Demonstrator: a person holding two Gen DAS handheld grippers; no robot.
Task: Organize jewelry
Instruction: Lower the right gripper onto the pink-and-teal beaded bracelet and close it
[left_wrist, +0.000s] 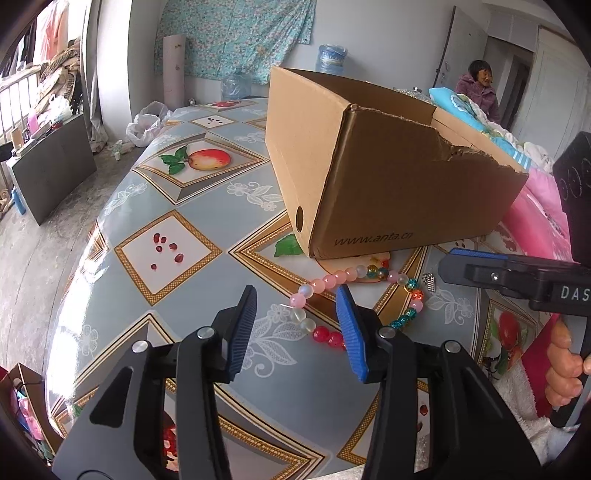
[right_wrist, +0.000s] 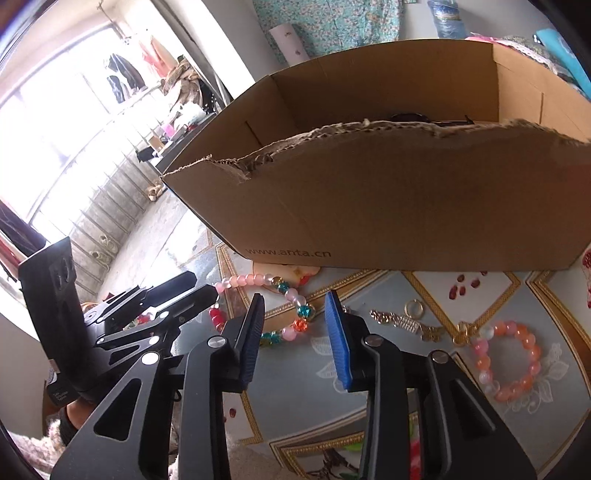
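Left wrist view: bead necklace (left_wrist: 334, 284) apparently lies between parted fingers (left_wrist: 349, 332).

Bright window with railing (right_wrist: 74, 155) at upper left; clothes hanging. Bare concrete floor (left_wrist: 37, 236). Floral cloth (left_wrist: 236, 33) on pale back wall. Water jugs (left_wrist: 236, 83) below, white door (left_wrist: 554, 88) at upper right.

Black left tool (left_wrist: 297, 328), blue ribbed pads, silver screws, white "DAS" lettering
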